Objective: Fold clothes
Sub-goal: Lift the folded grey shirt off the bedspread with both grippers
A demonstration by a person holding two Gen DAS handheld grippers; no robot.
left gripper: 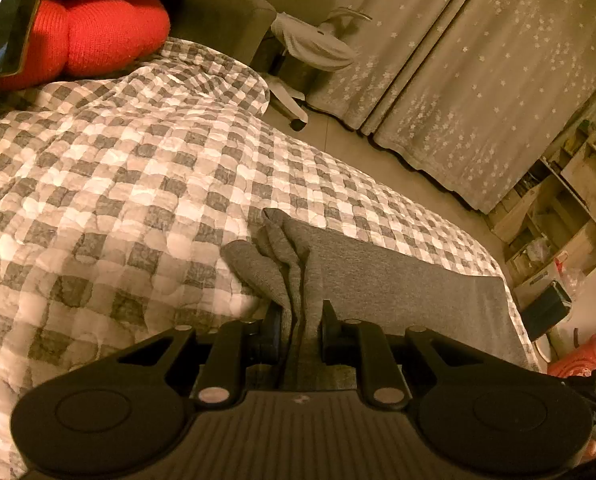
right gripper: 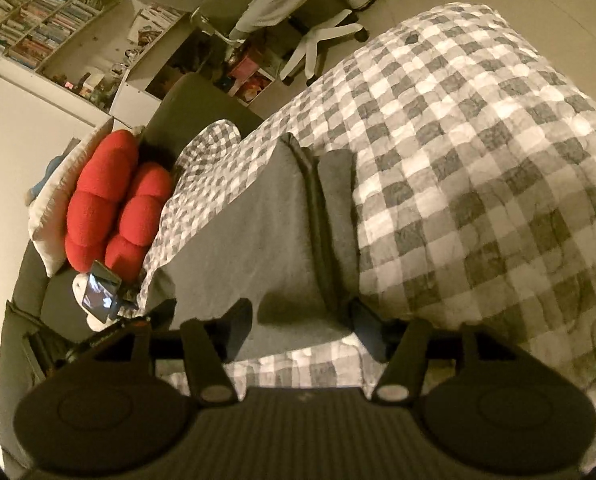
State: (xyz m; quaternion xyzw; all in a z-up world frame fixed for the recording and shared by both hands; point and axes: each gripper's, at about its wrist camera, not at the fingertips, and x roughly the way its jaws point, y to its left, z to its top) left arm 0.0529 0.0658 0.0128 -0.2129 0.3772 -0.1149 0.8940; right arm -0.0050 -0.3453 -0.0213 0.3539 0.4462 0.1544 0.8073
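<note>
A grey knit garment point(left gripper: 397, 280) lies folded lengthwise on the checked quilt point(left gripper: 138, 184). My left gripper point(left gripper: 299, 316) is shut on a bunched, pleated end of it, with cloth filling the narrow gap between the pads. In the right wrist view the same garment point(right gripper: 258, 232) stretches away from me, a dark band point(right gripper: 317, 216) running along its length. My right gripper point(right gripper: 301, 320) stands open just over its near end. The fingers point(right gripper: 240, 320) sit on either side of the cloth without pressing it.
The checked quilt point(right gripper: 477, 160) covers the bed. A red knot cushion point(right gripper: 114, 200) and a propped phone point(right gripper: 102, 296) sit at the bed's head. An office chair point(right gripper: 298, 12), a bookshelf point(right gripper: 46, 20) and starred curtains point(left gripper: 457, 80) stand beyond the bed edge.
</note>
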